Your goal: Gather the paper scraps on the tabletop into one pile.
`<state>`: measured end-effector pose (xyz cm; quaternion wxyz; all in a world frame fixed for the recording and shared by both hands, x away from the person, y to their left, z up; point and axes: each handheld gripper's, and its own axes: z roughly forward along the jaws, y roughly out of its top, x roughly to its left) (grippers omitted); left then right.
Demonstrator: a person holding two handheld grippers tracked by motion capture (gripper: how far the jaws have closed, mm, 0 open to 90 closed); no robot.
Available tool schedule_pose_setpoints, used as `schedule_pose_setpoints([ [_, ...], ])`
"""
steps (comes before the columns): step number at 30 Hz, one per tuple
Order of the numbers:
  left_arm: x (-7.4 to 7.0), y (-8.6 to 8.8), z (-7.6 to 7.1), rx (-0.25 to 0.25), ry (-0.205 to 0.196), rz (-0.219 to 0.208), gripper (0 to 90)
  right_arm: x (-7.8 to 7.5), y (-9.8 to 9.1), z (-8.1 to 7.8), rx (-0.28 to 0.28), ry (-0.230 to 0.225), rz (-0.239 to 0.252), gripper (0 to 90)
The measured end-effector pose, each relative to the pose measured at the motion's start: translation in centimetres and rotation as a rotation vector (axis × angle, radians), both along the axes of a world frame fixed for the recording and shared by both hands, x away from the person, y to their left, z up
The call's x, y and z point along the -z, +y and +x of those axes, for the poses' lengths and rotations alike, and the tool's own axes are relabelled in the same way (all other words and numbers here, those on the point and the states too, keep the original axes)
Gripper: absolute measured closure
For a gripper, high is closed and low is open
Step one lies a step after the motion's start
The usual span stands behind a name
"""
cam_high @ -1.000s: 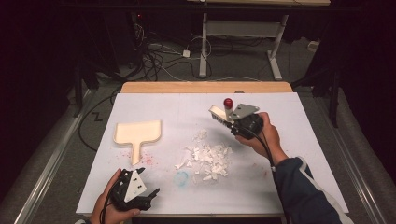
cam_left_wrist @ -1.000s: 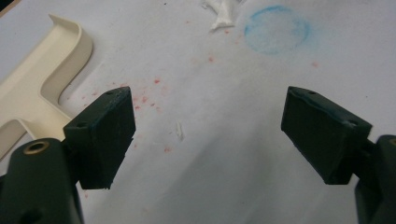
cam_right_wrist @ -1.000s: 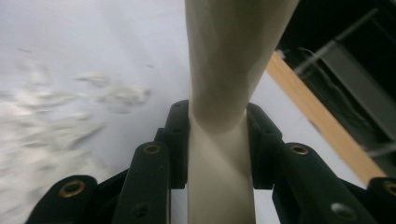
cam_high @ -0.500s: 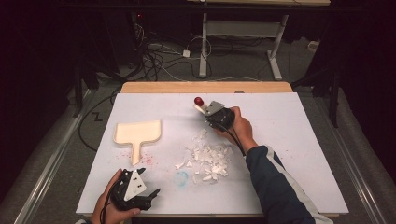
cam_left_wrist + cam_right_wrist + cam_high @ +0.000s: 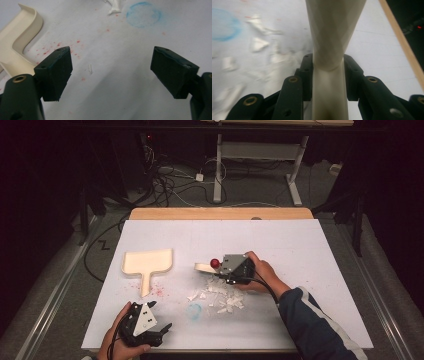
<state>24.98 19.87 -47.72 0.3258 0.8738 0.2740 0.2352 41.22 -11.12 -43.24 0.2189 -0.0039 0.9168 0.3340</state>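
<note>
Just beyond the paper scraps (image 5: 220, 295), right gripper (image 5: 216, 266) clamped on a cream brush (image 5: 329, 50); nearer than the scraps, left gripper (image 5: 161, 331) with jaws spread, grasping nothing, cream dustpan (image 5: 148, 262) well left.

Table (image 5: 300, 245) brightly lit from above, surroundings dark; right gripper view blurred, perhaps by motion.

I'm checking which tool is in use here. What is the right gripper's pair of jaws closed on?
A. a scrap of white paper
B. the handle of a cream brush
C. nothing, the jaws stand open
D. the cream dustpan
B: in the right gripper view the right gripper has its black jaws pressed on both sides of the narrow cream brush handle, while the dustpan lies apart on the table.
</note>
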Motion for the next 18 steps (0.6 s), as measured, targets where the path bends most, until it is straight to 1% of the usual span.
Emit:
schedule_pose_setpoints([
  [1, 0.0, -0.1, 0.0, 0.001, 0.002, 0.000, 16.9, -0.2, -0.5, -0.5, -0.008, 0.020, 0.008, 67.9],
  [2, 0.0, -0.1, 0.0, 0.004, 0.004, 0.002, 16.9, -0.3, -0.9, -0.9, -0.023, 0.024, 0.011, 67.9],
  [3, 0.0, -0.2, -0.1, 0.005, 0.004, 0.004, 16.9, -0.5, -1.4, -1.3, -0.044, 0.037, 0.017, 68.0],
  [4, 0.0, -0.2, -0.1, 0.005, 0.004, 0.007, 16.9, -0.7, -1.7, -1.6, -0.053, 0.050, 0.023, 68.0],
  [5, 0.1, -0.2, -0.1, 0.003, 0.003, 0.009, 16.9, -0.9, -2.3, -2.2, -0.070, 0.041, 0.024, 68.1],
  [7, 0.0, -0.2, -0.1, 0.001, 0.002, 0.007, 16.9, -1.0, -2.5, -2.4, -0.071, 0.043, 0.028, 68.1],
  [8, 0.0, -0.2, -0.1, -0.002, 0.000, 0.005, 16.9, -1.1, -2.7, -2.6, -0.070, 0.037, 0.030, 68.1],
  [9, 0.0, -0.2, 0.0, -0.003, -0.001, 0.006, 16.9, -1.2, -2.8, -2.7, -0.058, 0.019, 0.024, 68.1],
  [10, 0.0, -0.2, 0.0, -0.001, -0.001, 0.009, 16.9, -1.4, -2.9, -2.8, -0.042, 0.007, 0.030, 68.2],
  [12, 0.0, -0.3, 0.0, 0.002, 0.000, 0.011, 16.9, -1.8, -3.3, -2.6, -0.021, -0.010, 0.060, 68.2],
  [13, 0.0, -0.3, 0.0, 0.003, 0.000, 0.013, 16.9, -2.4, -3.5, -2.6, 0.005, -0.019, 0.097, 68.2],
  [14, 0.0, -0.3, 0.1, 0.005, 0.000, 0.012, 16.9, -2.4, -3.5, -2.6, 0.005, -0.019, 0.097, 68.2],
  [15, 0.0, -0.3, 0.1, 0.006, 0.000, 0.011, 16.9, -2.7, -3.6, -2.7, 0.011, -0.024, 0.110, 68.2],
  [18, 0.0, -0.3, 0.1, 0.008, -0.001, 0.012, 16.9, -3.8, -3.8, -3.1, 0.054, -0.054, 0.131, 68.2],
])
